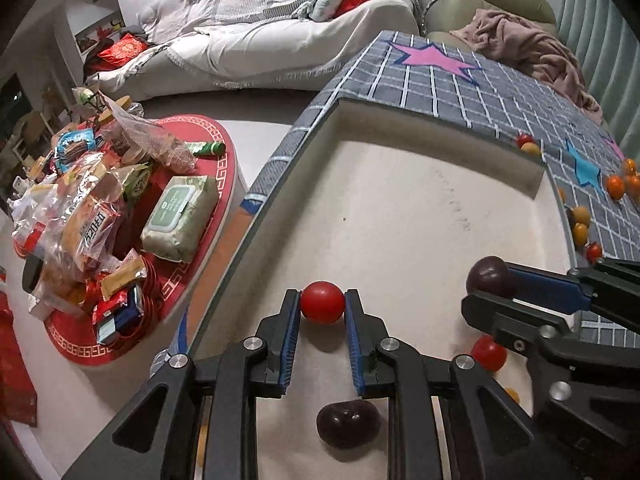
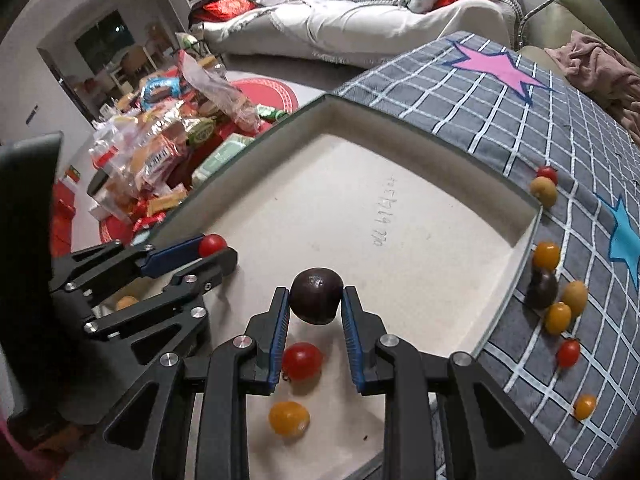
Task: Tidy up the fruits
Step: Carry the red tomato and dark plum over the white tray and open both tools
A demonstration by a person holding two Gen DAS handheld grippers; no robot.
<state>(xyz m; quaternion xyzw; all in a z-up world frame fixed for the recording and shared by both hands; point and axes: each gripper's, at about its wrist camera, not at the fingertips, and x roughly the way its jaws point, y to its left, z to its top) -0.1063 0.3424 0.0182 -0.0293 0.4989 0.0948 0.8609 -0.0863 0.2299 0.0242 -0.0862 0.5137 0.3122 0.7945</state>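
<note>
My left gripper (image 1: 322, 300) is shut on a red cherry tomato (image 1: 322, 303) over the near left part of a shallow cream tray (image 1: 400, 208). My right gripper (image 2: 316, 298) is shut on a dark purple fruit (image 2: 316, 295) over the tray's near side (image 2: 400, 240). The right gripper also shows in the left wrist view (image 1: 490, 286), the left one in the right wrist view (image 2: 216, 250). In the tray lie a dark purple fruit (image 1: 347, 424), a red tomato (image 2: 302, 361) and a yellow tomato (image 2: 289, 418).
Several red, orange, yellow and dark small fruits (image 2: 558, 314) lie on the grey checked cloth with stars (image 2: 580, 200) right of the tray. A red round table (image 1: 132, 240) piled with snack packets stands to the left. A white sofa (image 1: 280, 40) is behind.
</note>
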